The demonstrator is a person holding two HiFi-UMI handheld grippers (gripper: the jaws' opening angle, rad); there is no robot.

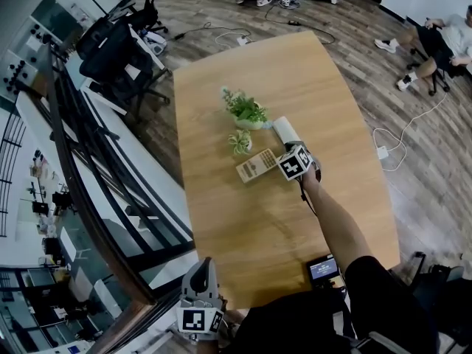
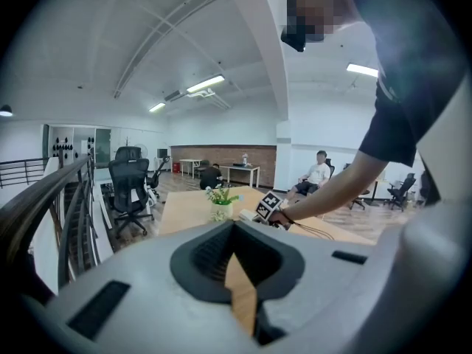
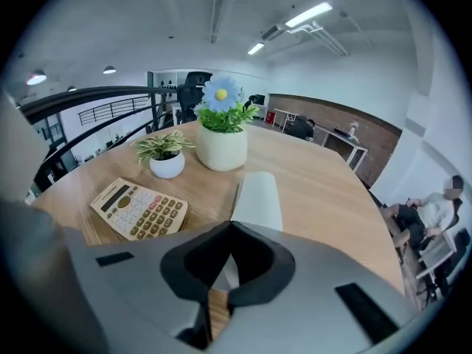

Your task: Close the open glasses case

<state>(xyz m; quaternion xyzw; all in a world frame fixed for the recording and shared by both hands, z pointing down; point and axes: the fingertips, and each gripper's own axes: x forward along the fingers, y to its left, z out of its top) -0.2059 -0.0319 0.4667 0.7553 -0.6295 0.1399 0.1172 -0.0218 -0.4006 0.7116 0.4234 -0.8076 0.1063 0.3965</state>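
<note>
The light grey glasses case (image 1: 286, 132) lies on the wooden table (image 1: 243, 220), to the right of a potted plant. In the right gripper view the glasses case (image 3: 257, 196) stretches away just past the jaw tips, and its lid looks down. My right gripper (image 1: 290, 148) hovers over the case's near end; the jaws of the right gripper (image 3: 231, 224) are shut with nothing between them. My left gripper (image 1: 200, 266) is held off the table's near edge, far from the case. Seen from its own camera, the left gripper (image 2: 234, 226) has its jaws together and empty.
A beige calculator (image 3: 139, 209) lies left of the case. Behind it stand a small white pot with a striped plant (image 3: 166, 158) and a larger pot with a blue flower (image 3: 220, 139). A small screen device (image 1: 323, 269) sits at the table's near edge. Office chairs (image 1: 118, 54) and a railing are left.
</note>
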